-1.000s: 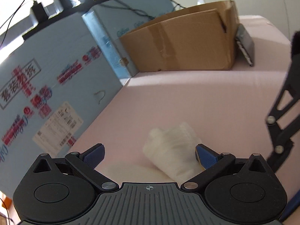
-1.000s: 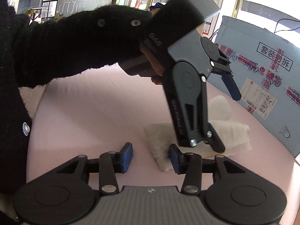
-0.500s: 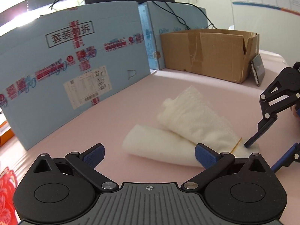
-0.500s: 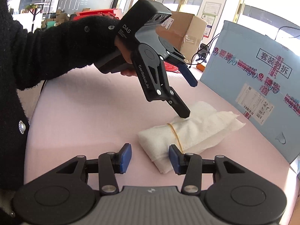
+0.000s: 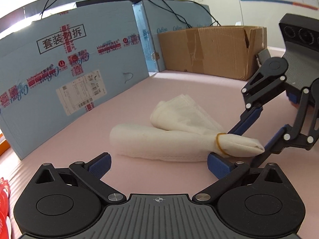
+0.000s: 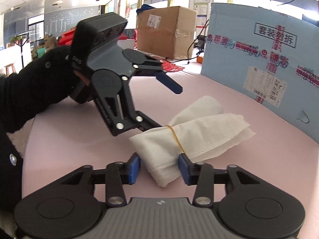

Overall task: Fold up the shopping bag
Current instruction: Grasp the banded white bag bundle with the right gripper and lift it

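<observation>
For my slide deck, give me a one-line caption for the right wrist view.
Right gripper jaws closing around the banded end of a rolled white bag, left gripper open above it.

A pink table [image 5: 179, 83] carries a blue box [image 5: 83, 63] and brown carton [image 5: 209, 49] along its far edge; daylight floods the room.

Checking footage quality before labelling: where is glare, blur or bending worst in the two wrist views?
Left wrist view: top left washed out by backlight, blue printed carton bowed by fisheye, white folded shopping bag sharp. Right wrist view: windows blown out, black sleeve soft.
</observation>
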Motion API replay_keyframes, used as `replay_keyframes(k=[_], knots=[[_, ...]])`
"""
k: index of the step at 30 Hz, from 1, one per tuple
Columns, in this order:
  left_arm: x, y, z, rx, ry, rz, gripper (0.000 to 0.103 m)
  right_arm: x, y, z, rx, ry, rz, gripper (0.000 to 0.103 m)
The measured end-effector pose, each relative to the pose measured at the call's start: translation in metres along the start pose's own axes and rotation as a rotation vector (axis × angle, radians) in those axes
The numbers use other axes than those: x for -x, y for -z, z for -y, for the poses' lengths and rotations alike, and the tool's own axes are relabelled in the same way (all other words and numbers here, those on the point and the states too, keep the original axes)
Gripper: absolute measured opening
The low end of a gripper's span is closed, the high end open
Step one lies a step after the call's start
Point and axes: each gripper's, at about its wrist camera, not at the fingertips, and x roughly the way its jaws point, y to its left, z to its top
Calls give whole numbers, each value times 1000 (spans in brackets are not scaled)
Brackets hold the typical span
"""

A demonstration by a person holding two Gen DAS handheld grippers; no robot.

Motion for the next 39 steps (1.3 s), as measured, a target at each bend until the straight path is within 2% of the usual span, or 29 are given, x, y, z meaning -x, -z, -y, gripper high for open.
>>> replay_keyframes(k=[1,2,3,6,7,9,10,13,16,17,18,19,21,22,23,25,27,29,31,32,34,36,39], knots=[[2,-2,1,6,-4,27,103,-1,-3,8,-36,-11,16,30],[5,-4,4,13,-15,62,103,4,-4,19,-125,-50,65,28],[10,-7,6,16,-33,97,103,9,-3,27,-184,-75,105,27],[36,-23,18,11,-105,247,103,30,7,58,-503,-243,293,27],[48,-29,24,7,-116,305,103,34,21,70,-667,-346,365,27],[57,-39,37,-12,-97,359,103,41,56,88,-987,-534,500,27],[56,-43,44,-30,-80,358,103,45,69,90,-1079,-563,537,26],[29,-52,67,-107,-9,280,103,68,106,83,-1196,-475,575,24],[-6,-56,82,-127,42,181,103,86,127,71,-1231,-316,511,24],[-15,-56,86,-135,44,149,103,89,131,69,-1234,-252,464,22],[-22,-56,90,-150,38,122,103,95,130,67,-1203,-202,415,25],[-26,-55,94,-173,26,99,103,99,126,64,-1171,-171,384,31],[-34,-52,103,-218,2,61,103,113,112,56,-1029,-41,288,41],[-36,-50,106,-243,-9,50,103,116,107,52,-987,3,274,43],[-37,-47,111,-264,-24,42,103,123,101,48,-911,87,259,43],[-37,-44,114,-272,-39,39,103,135,95,44,-816,180,252,43],[-35,-43,116,-267,-51,38,103,149,92,42,-743,219,301,42],[-31,-45,122,-296,-87,44,103,149,87,44,-677,233,326,36],[-24,-48,133,-347,-143,68,103,132,78,49,-621,236,241,14],[-19,-49,139,-371,-161,87,103,121,75,51,-593,238,188,12],[-9,-51,153,-414,-182,122,103,111,77,47,-570,238,123,10],[-3,-53,165,-434,-146,137,103,109,77,41,-539,243,119,10],[-14,-55,186,-521,-124,94,103,108,78,32,-485,263,108,10]])
